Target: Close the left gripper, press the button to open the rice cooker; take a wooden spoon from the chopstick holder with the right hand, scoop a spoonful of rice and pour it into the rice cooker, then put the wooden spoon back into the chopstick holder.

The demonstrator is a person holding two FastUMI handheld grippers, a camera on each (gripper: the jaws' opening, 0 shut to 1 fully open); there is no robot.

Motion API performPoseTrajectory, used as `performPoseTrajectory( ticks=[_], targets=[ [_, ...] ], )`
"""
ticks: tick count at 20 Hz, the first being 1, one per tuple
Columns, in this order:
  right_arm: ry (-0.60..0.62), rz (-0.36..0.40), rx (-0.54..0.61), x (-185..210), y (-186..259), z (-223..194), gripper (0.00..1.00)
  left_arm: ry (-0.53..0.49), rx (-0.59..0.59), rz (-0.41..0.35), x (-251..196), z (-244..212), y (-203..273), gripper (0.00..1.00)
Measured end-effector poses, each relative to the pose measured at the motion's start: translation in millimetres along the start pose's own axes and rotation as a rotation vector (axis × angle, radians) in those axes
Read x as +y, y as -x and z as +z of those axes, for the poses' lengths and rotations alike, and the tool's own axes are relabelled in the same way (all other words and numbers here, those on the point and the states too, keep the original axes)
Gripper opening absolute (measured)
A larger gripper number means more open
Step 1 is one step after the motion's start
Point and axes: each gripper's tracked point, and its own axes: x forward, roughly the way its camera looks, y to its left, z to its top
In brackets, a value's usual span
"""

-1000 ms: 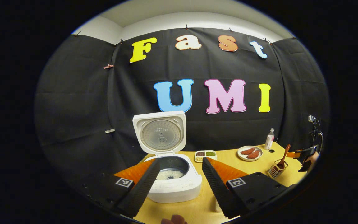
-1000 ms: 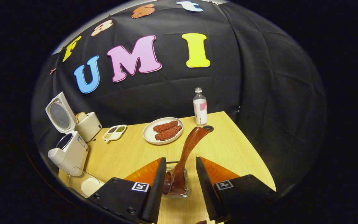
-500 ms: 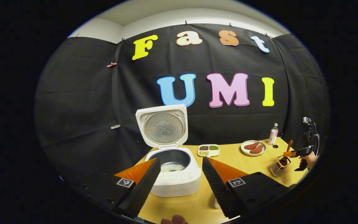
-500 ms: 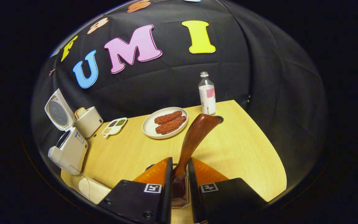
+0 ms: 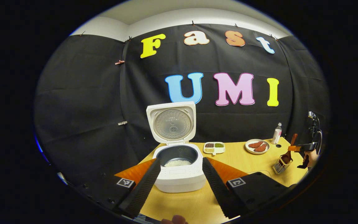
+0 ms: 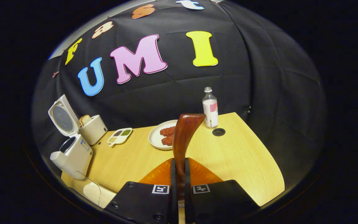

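Observation:
The white rice cooker (image 5: 179, 179) stands with its lid (image 5: 173, 122) up and some rice in its dark pot. My left gripper (image 5: 181, 160) is open just in front of it, one finger on each side of its front, touching nothing. My right gripper (image 6: 179, 163) is shut on the handle of the wooden spoon (image 6: 183, 133), which rises upright between the fingers. In the left gripper view the right gripper (image 5: 303, 147) holds the spoon (image 5: 288, 153) with its bowl at the top of the wire chopstick holder (image 5: 279, 167). A glass bowl of rice (image 6: 91, 190) sits near the table's front left.
On the wooden table (image 6: 235, 161) are a toaster with bread (image 6: 93, 128), a divided dish of grains (image 6: 120, 136), a plate of meat (image 6: 157, 137), a bottle (image 6: 210, 109) and a cable hole (image 6: 218, 132). The cooker (image 6: 72, 152) stands at the table's left end.
My right gripper went from open around the spoon handle to shut on it, and the holder dropped from its view. My left gripper drew back a little from the cooker, still open.

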Motion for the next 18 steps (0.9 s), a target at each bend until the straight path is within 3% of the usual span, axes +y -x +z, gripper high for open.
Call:
performPoseTrajectory(
  ticks=[6,10,14,18],
  targets=[
    [-0.007,-0.021,-0.116,15,44,55,0.09,-0.005,-0.012,-0.023,8,4,1,0.94],
    [-0.013,0.034,-0.193,73,89,87,0.09,-0.029,-0.021,-0.07,9,7,-1,0.94],
    [0.026,0.1,-0.206,153,127,78,0.09,-0.032,-0.036,-0.133,13,13,-6,0.94],
    [0.101,0.101,-0.147,213,140,25,0.08,-0.05,-0.044,-0.181,26,14,-11,0.94]
  ],
)
